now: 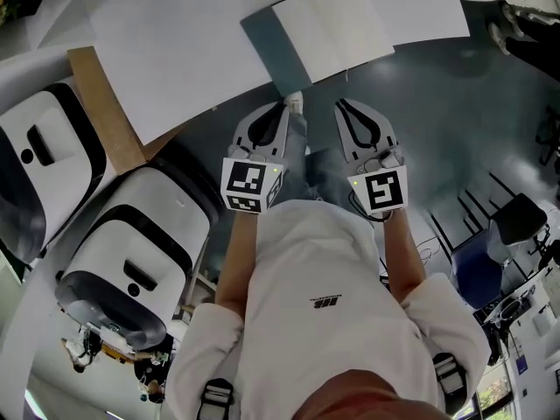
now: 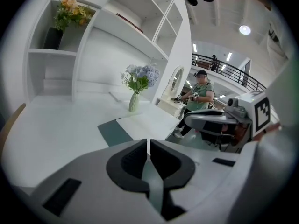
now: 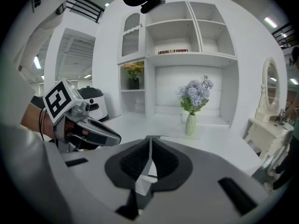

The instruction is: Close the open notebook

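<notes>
The open notebook (image 1: 337, 26) lies on the white table (image 1: 175, 51), a blank white page facing up and its teal cover (image 1: 262, 49) spread out to the left. In the left gripper view the notebook (image 2: 140, 124) lies just past the jaws. My left gripper (image 1: 292, 103) and right gripper (image 1: 342, 105) hang side by side off the table's near edge, both shut and empty, their tips short of the notebook. The left gripper (image 2: 148, 142) has its pads pressed together, and so has the right gripper (image 3: 150, 139).
A vase of pale flowers (image 2: 134, 97) stands on the table beyond the notebook, below white wall shelves (image 3: 187, 55). Two white-and-black rounded units (image 1: 131, 252) sit on the floor at the left, beside the table's wooden edge (image 1: 105, 112). A person in a green shirt (image 2: 200, 97) is farther off.
</notes>
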### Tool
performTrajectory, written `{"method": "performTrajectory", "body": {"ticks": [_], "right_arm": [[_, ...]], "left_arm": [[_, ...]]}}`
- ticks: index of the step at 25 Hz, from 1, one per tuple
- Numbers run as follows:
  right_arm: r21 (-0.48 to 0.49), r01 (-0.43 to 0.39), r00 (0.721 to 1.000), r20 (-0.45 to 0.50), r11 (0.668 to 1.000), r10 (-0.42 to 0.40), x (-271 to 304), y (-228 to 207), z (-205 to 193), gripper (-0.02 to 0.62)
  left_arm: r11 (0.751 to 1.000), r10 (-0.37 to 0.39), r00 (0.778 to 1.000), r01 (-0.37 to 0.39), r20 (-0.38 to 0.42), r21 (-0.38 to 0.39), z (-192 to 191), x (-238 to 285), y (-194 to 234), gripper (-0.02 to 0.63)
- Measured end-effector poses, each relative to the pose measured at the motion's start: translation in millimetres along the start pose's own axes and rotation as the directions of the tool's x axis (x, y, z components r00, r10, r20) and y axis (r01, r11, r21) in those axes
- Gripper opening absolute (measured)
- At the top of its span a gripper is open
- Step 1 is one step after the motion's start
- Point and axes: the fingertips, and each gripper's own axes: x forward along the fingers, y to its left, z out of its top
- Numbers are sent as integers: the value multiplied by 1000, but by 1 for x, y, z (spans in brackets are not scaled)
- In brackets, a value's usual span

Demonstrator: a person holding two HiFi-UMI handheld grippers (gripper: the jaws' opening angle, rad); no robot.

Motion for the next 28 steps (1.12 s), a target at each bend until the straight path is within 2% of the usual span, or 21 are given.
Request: {"method": "performTrajectory", "body": {"ticks": [8, 19, 28], "right_arm": [[-16, -50, 997, -53, 999, 49, 21, 0, -15, -2], [-29, -159, 985, -75, 987, 157, 41, 2, -31, -2], [-18, -181, 981, -75, 983, 180, 46, -5, -43, -2]], "left_arm": [[996, 29, 999, -33, -45, -79, -25, 15, 18, 0], [981, 108, 993, -115, -56, -155, -49, 36, 32, 0], [964, 144, 986, -158, -80, -216, -73, 57, 40, 0]]}}
